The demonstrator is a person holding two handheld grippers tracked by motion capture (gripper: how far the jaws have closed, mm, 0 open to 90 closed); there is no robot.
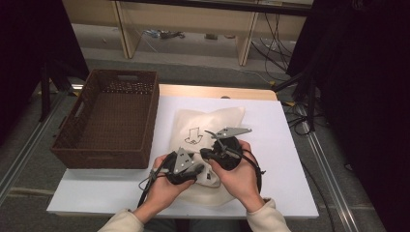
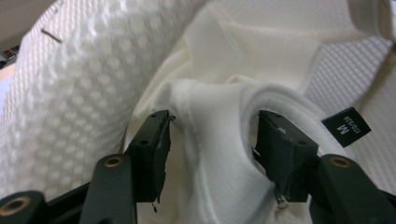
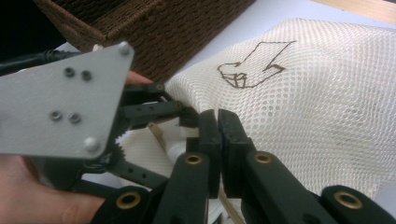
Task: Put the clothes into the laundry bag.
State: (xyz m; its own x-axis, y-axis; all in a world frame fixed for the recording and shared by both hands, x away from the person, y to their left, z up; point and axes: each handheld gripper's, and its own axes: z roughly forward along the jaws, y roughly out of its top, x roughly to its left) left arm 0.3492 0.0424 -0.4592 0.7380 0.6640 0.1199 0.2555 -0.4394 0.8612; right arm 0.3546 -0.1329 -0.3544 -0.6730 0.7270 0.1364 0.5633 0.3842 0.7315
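A cream mesh bag (image 1: 208, 125) with a printed arrow mark lies on the white table (image 1: 285, 145). In the left gripper view my left gripper (image 2: 210, 140) is inside the bag's mesh (image 2: 70, 93). Its jaws stand apart around a thick fold of a white garment (image 2: 219, 154), which carries a black "M" label (image 2: 348, 127). My right gripper (image 3: 217, 119) is at the bag's mouth, right beside the left gripper (image 3: 184, 112). Its jaws are pressed together, with a cream strand of the bag's edge running between them. Both hands meet at the bag's near end (image 1: 203, 162).
A brown wicker basket (image 1: 111, 121) stands empty at the table's left, close to the bag and to my left hand. To the right of the bag is bare white tabletop. Cables and shelf legs lie on the floor beyond the far edge.
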